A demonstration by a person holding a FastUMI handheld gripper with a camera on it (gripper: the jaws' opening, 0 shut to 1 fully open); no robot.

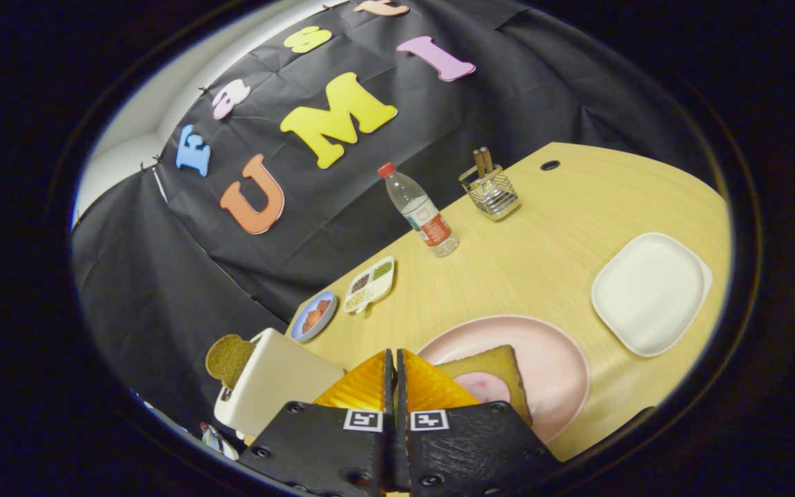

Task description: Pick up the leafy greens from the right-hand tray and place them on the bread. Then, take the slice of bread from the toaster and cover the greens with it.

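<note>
Wooden table (549, 228): pale top, black cloth wall right behind its far edge.
Gripper (395, 366): we see the fingers pressed together, nothing between them.
Bread (491, 376): lies on the pink plate (563, 366) near the front edge, just beyond the fingers, pinkish patch on top.
Greens: honestly we can't spot any; the white tray (649, 293) by the right edge looks bare.
Toaster (270, 379): at the left corner, brown slice (228, 359) sticking out.
Risk: we reckon a clumsy pull could tip the toaster or drop the slice off the edge.
Other clutter: bottle (419, 210), utensil rack (491, 190), small dishes (346, 300) along the far edge.
</note>
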